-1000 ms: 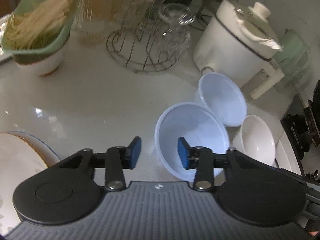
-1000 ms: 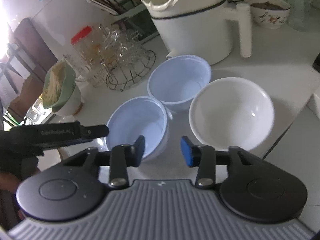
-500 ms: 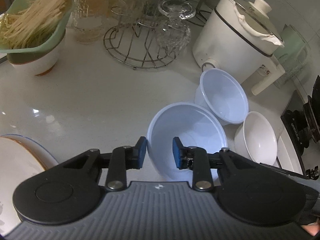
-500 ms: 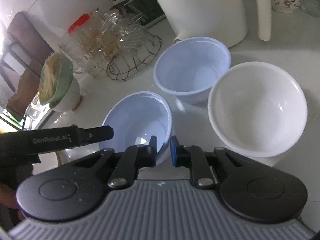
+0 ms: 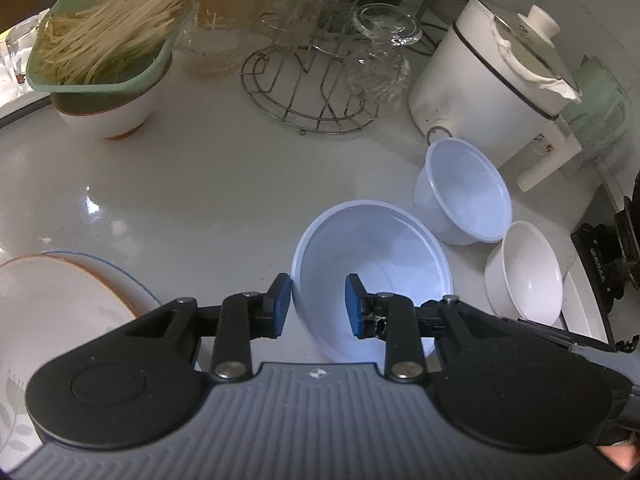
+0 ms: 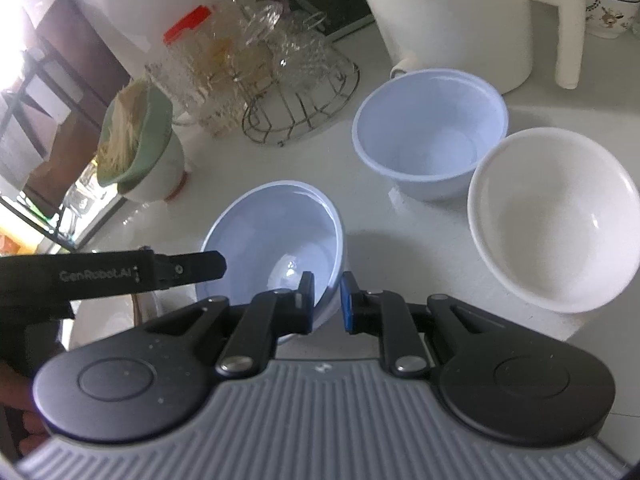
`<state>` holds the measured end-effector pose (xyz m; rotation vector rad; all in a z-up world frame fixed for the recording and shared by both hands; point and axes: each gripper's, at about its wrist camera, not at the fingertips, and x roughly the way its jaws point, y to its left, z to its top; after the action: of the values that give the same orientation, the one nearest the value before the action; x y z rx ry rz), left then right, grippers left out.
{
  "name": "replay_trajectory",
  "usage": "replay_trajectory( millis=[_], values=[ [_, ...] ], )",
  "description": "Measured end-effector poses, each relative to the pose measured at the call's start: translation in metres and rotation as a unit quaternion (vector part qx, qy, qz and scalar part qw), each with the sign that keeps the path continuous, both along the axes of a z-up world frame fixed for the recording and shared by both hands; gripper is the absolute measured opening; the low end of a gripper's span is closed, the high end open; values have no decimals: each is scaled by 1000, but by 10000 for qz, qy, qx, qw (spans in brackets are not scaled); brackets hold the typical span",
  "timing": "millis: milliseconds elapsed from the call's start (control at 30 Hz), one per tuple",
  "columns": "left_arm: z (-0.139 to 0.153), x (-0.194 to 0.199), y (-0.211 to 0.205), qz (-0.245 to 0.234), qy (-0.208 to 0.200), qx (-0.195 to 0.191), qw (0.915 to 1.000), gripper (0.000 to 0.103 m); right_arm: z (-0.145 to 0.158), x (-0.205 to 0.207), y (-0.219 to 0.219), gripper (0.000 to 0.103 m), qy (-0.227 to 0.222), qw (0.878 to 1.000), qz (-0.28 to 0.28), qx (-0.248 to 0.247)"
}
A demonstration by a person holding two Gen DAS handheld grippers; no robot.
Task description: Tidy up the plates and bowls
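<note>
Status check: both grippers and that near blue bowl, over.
Both grippers on near blue bowl: right gripper clamped on its rim, left gripper straddling opposite rim. Second blue bowl and white bowl close beside; nothing blocking.

The plate (image 5: 60,312) at near left runs off the picture's edge, the near blue bowl's (image 5: 372,276) front rim hides behind the gripper body, and the far glassware (image 6: 256,56) blurs together.

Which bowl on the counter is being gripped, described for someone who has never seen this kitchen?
Start at the big white cooker. Two bowls sit in front of it: a pale blue bowl and a white bowl. The gripped bowl is the other pale blue one, tilted, nearest the cameras, with a tool at each side of its rim.
</note>
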<state>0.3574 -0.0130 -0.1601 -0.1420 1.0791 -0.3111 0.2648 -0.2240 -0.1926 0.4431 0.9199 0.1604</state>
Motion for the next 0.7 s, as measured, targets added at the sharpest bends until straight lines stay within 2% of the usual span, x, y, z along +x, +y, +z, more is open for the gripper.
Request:
replay_trajectory(
  millis=[233, 367, 467, 600, 700],
  values=[
    [-1, -1, 1, 72, 13, 16, 10000, 35, -2, 2, 2, 17, 32, 10000, 72, -60],
    [7, -4, 3, 168, -62, 144, 9997, 51, 2, 2, 4, 19, 18, 9998, 106, -175],
    [18, -8, 7, 191, -161, 160, 9996, 52, 9, -1, 4, 20, -22, 9996, 102, -263],
    [41, -17, 11, 202, -293, 84, 9993, 52, 23, -8, 3, 45, -170, 9990, 66, -418],
    [61, -25, 10, 170, -445, 115, 9988, 52, 35, -13, -2, 44, -281, 9983, 12, -514]
  ],
)
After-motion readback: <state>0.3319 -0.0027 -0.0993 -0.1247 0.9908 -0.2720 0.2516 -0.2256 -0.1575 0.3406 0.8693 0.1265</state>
